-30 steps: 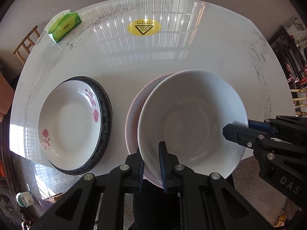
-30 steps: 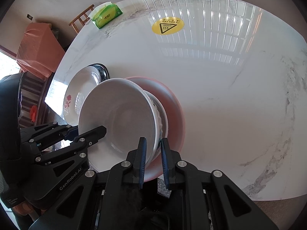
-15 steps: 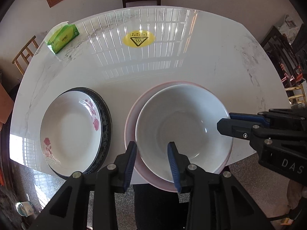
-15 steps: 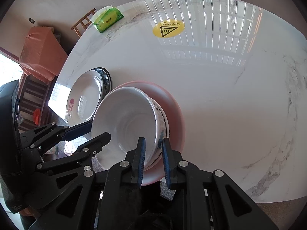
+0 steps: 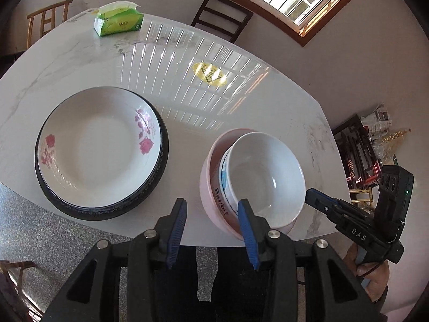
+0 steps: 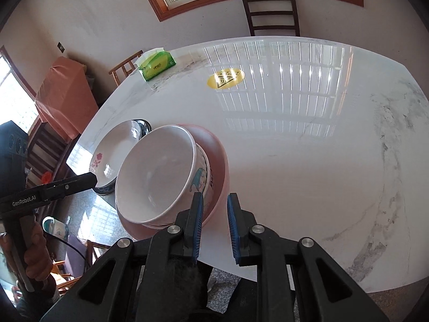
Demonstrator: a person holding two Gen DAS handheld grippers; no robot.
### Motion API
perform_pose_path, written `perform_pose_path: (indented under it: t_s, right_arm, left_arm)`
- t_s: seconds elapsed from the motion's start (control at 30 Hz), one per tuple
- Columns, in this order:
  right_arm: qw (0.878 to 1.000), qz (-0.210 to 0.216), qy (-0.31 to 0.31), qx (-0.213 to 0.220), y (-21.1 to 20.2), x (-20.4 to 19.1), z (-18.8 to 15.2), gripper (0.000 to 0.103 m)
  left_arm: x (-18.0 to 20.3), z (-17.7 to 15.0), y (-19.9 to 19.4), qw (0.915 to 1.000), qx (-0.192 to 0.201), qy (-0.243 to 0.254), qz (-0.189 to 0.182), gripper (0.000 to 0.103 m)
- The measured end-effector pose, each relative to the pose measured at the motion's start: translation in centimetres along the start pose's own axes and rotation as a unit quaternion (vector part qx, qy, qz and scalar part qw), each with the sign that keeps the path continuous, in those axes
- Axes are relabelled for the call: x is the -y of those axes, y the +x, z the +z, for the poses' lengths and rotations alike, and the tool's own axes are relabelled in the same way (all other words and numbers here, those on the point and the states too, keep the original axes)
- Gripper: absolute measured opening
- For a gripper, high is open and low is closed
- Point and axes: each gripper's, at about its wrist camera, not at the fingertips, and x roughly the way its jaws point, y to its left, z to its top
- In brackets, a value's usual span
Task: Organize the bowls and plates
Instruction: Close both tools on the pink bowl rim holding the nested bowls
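White bowl (image 5: 264, 177) nests in pink bowl (image 5: 211, 187); left gripper (image 5: 211, 230) wide, right gripper (image 6: 214, 228) parted, both empty.

A white bowl (image 5: 264, 179) with a blue cartoon print and dark lettering on its outer wall sits upright, nested inside a wider pink bowl (image 5: 211, 196); the stack rests at the table's near edge, just ahead of the left gripper's right finger and just ahead-left of the right gripper's left finger, touching neither. A white plate (image 5: 100, 145) with pink roses lies flat on a black-rimmed plate (image 5: 161, 171), ahead and to the left of the left gripper, beside the bowls but apart from them.
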Motion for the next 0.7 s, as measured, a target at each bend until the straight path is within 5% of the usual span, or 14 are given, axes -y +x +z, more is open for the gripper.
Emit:
perform_pose_path:
  t_s: [0.17,0.7]
  right_arm:
    - [1.0,0.012,0.018,-0.013,0.9,0.5,0.8,0.018]
    - [0.997,-0.005,0.011,-0.078,3.2,0.6,1.6,0.018]
  left_arm:
    - [-0.1,0.3,0.9,0.9998,-0.014,-0.003,-0.012,0.04]
    - [1.0,1.9,4.1,0.9942,-0.065,0.003,0.086,0.041]
